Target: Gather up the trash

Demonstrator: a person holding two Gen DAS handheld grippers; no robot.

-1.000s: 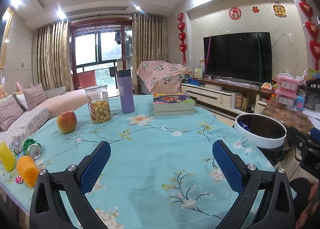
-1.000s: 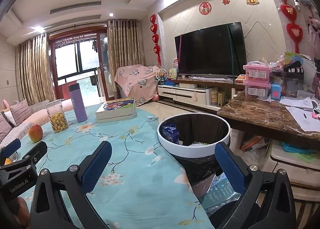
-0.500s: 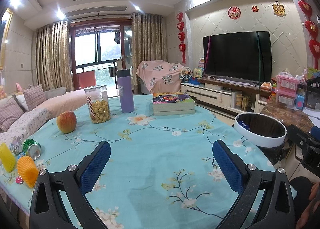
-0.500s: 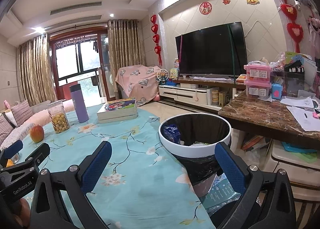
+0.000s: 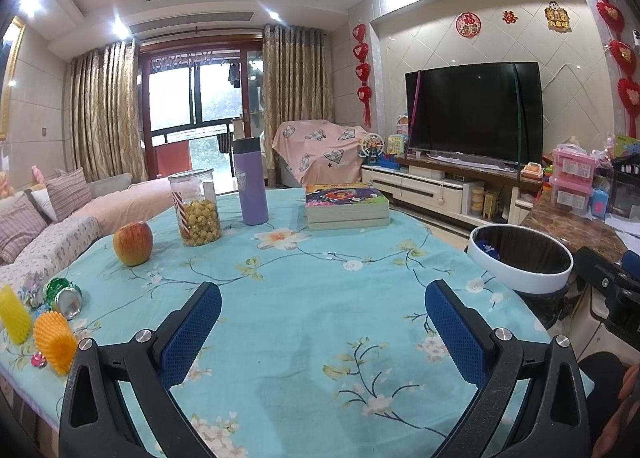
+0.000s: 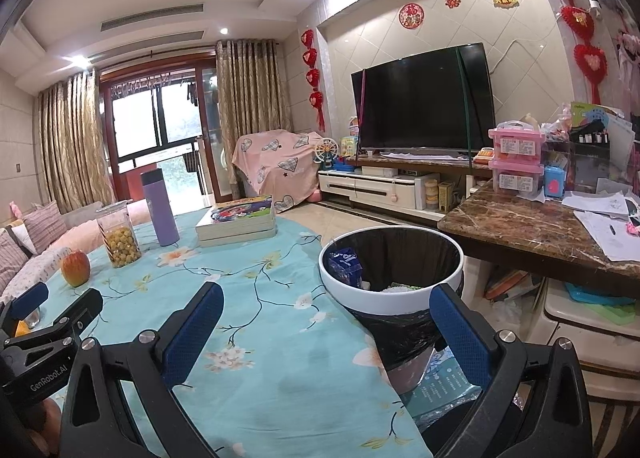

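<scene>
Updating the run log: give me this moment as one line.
left tool open, empty | right tool open, empty | crushed can, foam nets on table | trash bin beside table

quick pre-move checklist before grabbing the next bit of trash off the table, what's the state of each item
1. Left tongs open and empty: ok.
2. Right tongs open and empty: ok.
3. Trash in view: ok. A crushed can, a yellow foam sleeve and an orange foam sleeve lie at the table's left edge.
4. Bin mouth uncovered, room inside: ok.
5. Path to the trash free: ok. The apple and snack jar stand farther back.
6. Whether the can is empty: cannot tell.
</scene>
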